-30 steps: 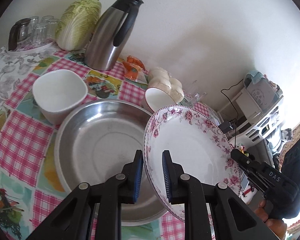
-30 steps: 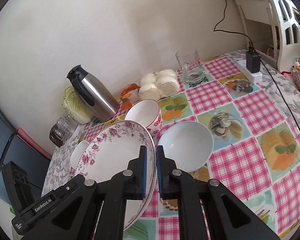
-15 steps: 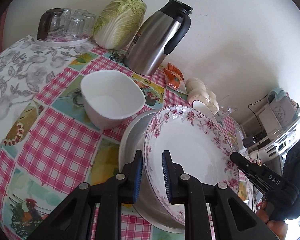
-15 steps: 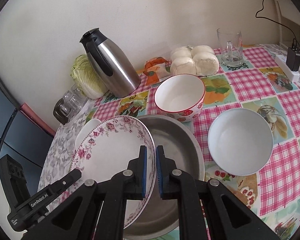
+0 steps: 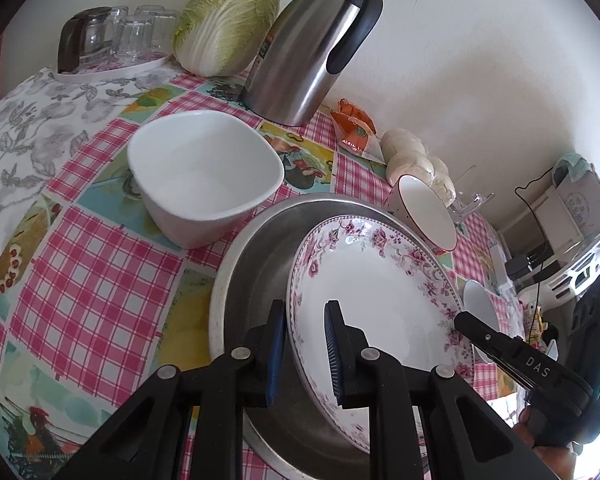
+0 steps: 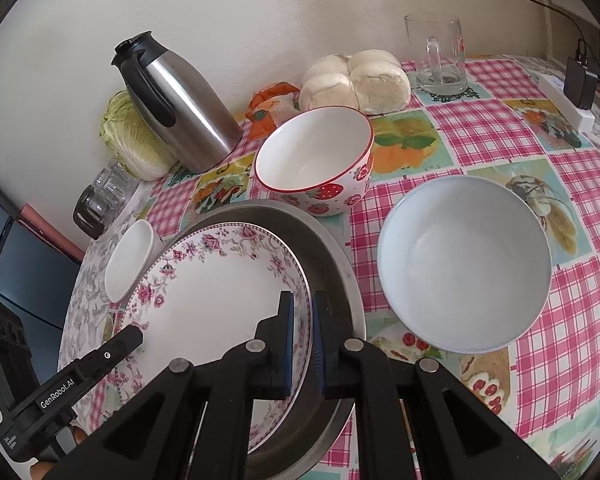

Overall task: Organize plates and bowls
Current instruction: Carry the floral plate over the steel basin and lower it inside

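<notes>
A floral-rimmed plate [image 5: 380,292] [image 6: 212,292] hangs tilted inside a large steel basin [image 5: 252,264] [image 6: 332,256]; whether it touches the basin I cannot tell. My left gripper [image 5: 304,320] is shut on the plate's near rim. My right gripper [image 6: 300,312] is shut on the opposite rim. Each gripper shows in the other's view: the right gripper [image 5: 484,336], the left gripper [image 6: 116,348]. Around the basin stand a white squarish bowl [image 5: 204,176] [image 6: 128,260], a strawberry-patterned bowl [image 6: 316,160] [image 5: 428,212] and a pale round bowl [image 6: 460,260].
Along the wall stand a steel thermos jug [image 5: 312,44], a cabbage [image 5: 228,16], a tray of glasses [image 5: 116,36], an orange packet [image 5: 352,124], bagged buns [image 6: 356,80] and a glass mug [image 6: 436,52]. A power strip [image 6: 564,96] lies at the far right.
Both grippers have carried the plate downward and over the steel basin. The plate now sits lower, within the basin's rim. Both grips are unchanged.
</notes>
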`<state>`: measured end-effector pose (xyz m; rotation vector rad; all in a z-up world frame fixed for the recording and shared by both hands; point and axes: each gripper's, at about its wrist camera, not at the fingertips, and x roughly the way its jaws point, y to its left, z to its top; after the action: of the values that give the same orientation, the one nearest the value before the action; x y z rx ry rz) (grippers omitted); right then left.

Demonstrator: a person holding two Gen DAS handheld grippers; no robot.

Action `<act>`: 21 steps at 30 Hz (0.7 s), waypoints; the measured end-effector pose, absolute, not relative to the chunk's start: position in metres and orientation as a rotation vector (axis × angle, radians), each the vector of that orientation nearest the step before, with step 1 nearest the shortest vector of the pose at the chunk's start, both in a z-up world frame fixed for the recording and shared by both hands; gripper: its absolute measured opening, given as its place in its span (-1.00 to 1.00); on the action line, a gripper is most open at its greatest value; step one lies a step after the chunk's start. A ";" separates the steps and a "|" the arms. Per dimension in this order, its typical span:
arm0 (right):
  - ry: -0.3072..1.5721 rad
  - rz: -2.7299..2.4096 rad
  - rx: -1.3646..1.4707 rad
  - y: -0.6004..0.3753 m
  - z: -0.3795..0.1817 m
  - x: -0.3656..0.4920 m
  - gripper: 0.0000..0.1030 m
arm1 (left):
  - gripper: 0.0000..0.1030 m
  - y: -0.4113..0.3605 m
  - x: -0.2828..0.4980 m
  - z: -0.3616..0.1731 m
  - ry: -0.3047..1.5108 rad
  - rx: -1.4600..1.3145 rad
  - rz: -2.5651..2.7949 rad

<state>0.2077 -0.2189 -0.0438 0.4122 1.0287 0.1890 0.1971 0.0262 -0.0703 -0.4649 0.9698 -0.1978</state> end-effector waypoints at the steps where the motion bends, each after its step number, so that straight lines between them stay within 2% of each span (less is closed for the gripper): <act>1: 1.029 0.187 0.410 -0.219 -0.045 0.208 -0.81 | -0.59 0.025 0.198 -0.071 0.974 -0.460 -0.195; 21: 1.065 0.210 0.410 -0.215 -0.058 0.208 -0.86 | -0.53 0.033 0.202 -0.078 0.997 -0.507 -0.159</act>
<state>0.2081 -0.2153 -0.0579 0.4097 1.0650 0.2096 0.2017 0.0327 -0.0779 -0.5075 0.9971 -0.1585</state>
